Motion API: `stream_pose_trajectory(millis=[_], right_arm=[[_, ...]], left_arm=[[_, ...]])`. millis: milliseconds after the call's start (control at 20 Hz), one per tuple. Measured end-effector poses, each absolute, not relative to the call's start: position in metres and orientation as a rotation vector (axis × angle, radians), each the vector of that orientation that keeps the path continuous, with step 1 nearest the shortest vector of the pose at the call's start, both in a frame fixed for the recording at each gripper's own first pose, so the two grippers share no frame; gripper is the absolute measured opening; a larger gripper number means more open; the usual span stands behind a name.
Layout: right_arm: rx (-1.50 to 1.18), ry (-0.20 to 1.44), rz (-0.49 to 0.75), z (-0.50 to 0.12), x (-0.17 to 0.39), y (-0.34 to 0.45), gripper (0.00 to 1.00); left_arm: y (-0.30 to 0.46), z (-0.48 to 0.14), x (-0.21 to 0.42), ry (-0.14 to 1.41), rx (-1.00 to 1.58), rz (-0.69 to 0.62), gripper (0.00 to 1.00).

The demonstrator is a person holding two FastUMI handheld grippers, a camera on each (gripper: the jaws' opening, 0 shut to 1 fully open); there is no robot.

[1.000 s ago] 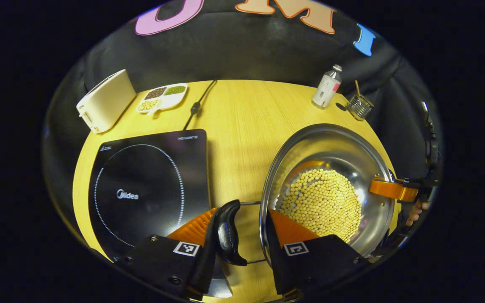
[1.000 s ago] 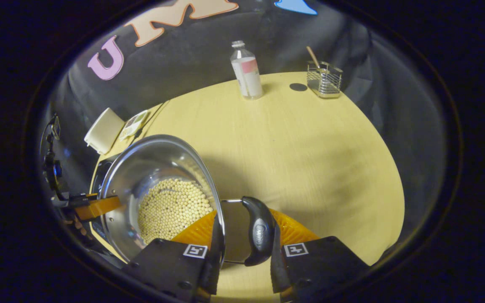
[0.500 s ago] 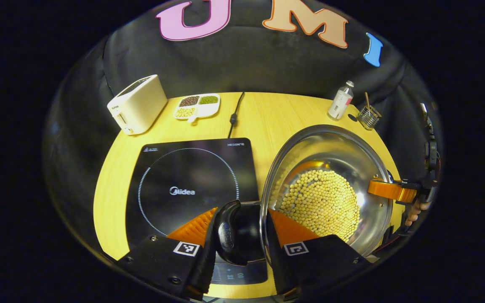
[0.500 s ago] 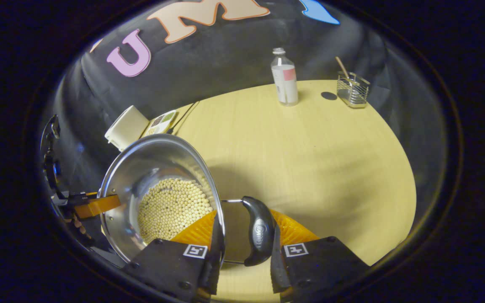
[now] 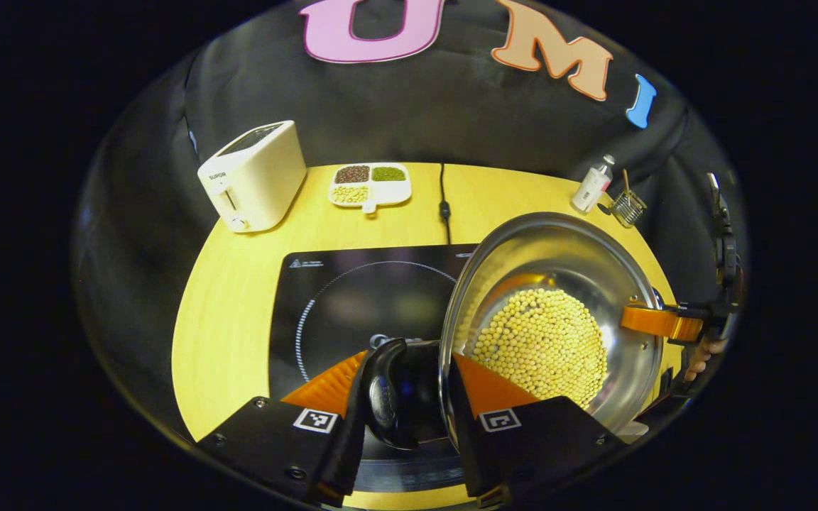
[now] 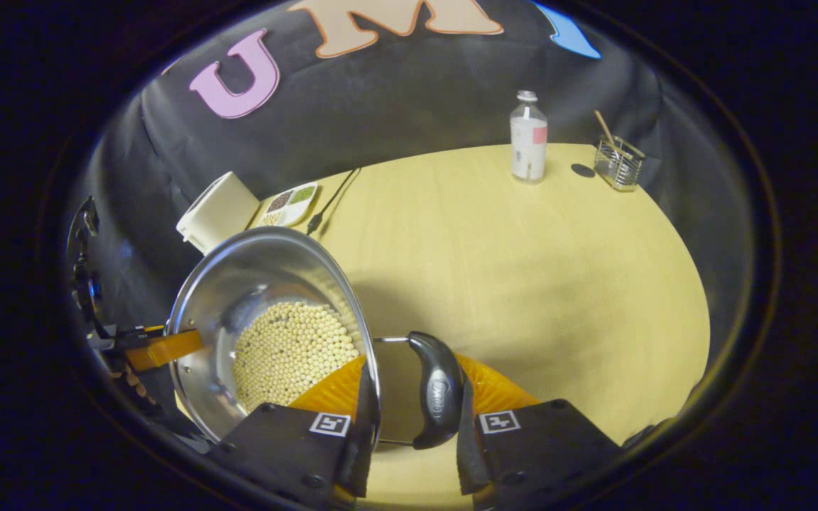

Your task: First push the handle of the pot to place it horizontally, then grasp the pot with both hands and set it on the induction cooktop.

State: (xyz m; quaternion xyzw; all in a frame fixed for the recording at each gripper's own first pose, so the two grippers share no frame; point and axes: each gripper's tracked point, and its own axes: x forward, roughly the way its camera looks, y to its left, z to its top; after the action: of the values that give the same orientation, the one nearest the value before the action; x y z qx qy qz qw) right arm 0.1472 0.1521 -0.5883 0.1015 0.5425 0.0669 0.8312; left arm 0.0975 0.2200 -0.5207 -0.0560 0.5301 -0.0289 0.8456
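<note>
We see the left claw (image 5: 409,387) clamped on the pot's (image 5: 558,248) black left handle (image 5: 384,390), and the right claw (image 6: 409,387) clamped on the opposite handle (image 6: 437,389), so the pot hangs between them, handles lying level to either side. It holds pale beans (image 5: 544,344) and overlaps the right part of the induction cooktop (image 5: 352,291). On the table (image 6: 522,270) behind stand a toaster (image 5: 253,176), a divided dish (image 5: 370,186), a bottle (image 6: 528,138) and a wire holder (image 6: 618,162), all well apart from the pot.

My two cameras look down along my fingers from opposite sides, close over the pot (image 5: 551,312) they share.
</note>
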Motion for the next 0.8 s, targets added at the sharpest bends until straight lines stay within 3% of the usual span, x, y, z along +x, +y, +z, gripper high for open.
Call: stream_pose_trajectory(millis=[800], right_arm=[[0.182,1.188,0.057,-0.590,0.152,0.217,0.45]], left_arm=[[0.337,-0.541,0.129,1.059,-0.083,-0.154,0.58]])
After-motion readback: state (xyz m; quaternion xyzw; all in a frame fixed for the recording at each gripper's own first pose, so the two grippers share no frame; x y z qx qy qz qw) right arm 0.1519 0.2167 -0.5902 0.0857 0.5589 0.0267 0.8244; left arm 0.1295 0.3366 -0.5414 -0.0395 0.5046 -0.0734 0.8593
